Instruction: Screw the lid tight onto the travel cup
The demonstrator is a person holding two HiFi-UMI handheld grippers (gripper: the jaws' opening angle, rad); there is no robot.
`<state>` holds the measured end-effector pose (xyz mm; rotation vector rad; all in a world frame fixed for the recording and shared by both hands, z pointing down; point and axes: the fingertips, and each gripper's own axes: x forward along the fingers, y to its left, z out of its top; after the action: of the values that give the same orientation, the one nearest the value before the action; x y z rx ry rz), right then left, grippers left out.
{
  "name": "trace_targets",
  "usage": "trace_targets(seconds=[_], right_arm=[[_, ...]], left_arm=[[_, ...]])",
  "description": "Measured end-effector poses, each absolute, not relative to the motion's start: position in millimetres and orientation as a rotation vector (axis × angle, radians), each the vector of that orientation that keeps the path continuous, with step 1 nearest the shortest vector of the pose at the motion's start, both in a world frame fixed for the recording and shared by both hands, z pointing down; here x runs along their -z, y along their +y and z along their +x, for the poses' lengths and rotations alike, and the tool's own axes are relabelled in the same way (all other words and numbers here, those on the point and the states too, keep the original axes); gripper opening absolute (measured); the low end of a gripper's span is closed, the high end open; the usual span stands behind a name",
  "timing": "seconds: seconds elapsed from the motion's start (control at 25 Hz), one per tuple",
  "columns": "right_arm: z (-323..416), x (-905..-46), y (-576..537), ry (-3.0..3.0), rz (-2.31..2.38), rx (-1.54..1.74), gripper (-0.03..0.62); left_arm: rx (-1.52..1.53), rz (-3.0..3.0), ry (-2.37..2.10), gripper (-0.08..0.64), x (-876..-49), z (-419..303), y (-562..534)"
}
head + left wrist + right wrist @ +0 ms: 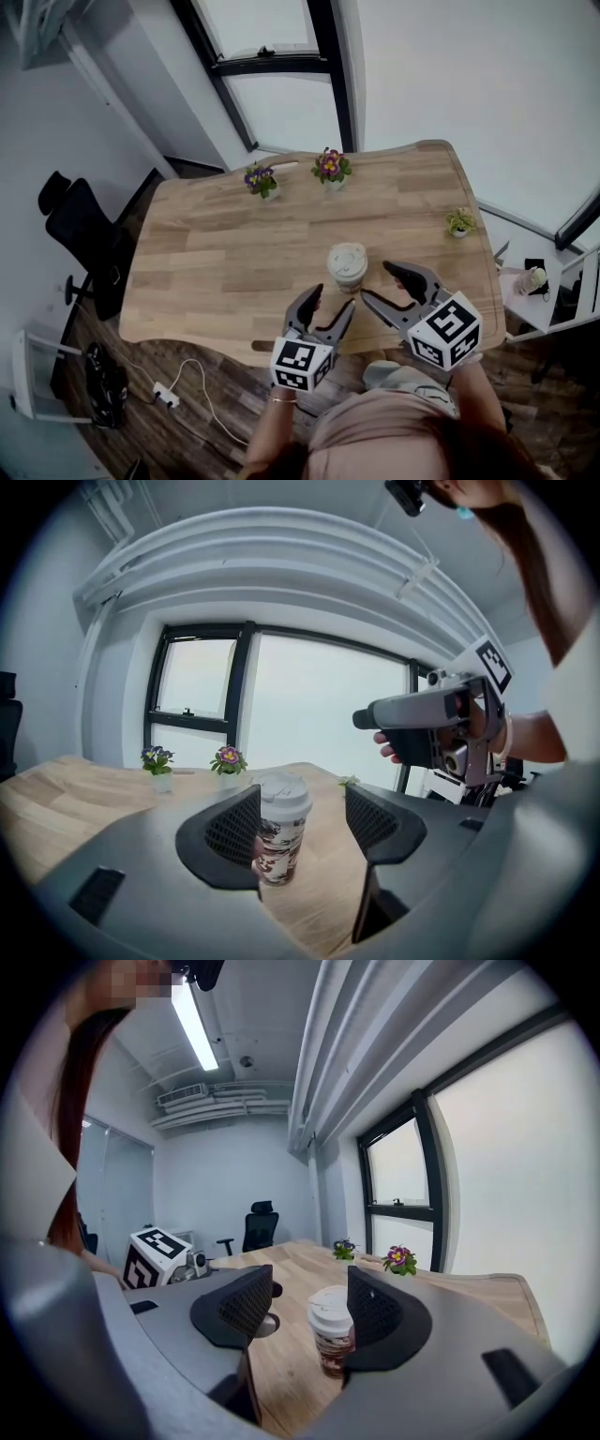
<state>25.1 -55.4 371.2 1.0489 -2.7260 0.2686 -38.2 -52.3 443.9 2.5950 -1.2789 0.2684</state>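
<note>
Lower centre of the head view, left first: the left hand-held gripper [334, 300] has its jaws wide and nothing in them. Its tips are just short of the travel cup [348, 273]. In the left gripper view the cup shows in the gap but off toward the left-of-frame jaw, with no pad pressing on it.

Centre: the cup stands upright on the table [216, 253], toward the near edge. The white lid [347, 255] sits on top and looks level. Can't tell if it is threaded home.

Right of the cup: the right hand-held gripper [377, 281] also has its jaws apart and is empty. It is angled in at the cup from the right. In the right gripper view the cup sits close to the right-of-frame jaw, not clamped.

Step in hand, as I read it: closing in for a two-handed grip.

- One hand-held gripper should take the cup body, with the cup centred between the pads first. Both are off-centre now, so a jaw could shove the cup.
- Grip the patterned wall firmly but not hard. It looks thin and may dent.
- The other hand-held gripper should span the lid rim, stay level and turn about the cup's upright axis.
- Keep the lid flat, since a tilt risks a crooked seat.
- Avoid pushing the cup toward the near table edge.
</note>
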Motion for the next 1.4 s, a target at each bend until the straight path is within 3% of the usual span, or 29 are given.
trace_targets(seconds=[0.44,1.4], right_arm=[[11.7,-411.8,-93.6,-2.701,0.808,-0.230,0.300],[-15.6,-488.0,-129.9,-2.672,0.307,-0.273,0.384]], left_arm=[[-0.408,2.559,-1.266,0.292,-490.0,-35.5,-84.0],[-0.654,2.543,-1.215,0.342,-564.9,-20.1,-117.9]])
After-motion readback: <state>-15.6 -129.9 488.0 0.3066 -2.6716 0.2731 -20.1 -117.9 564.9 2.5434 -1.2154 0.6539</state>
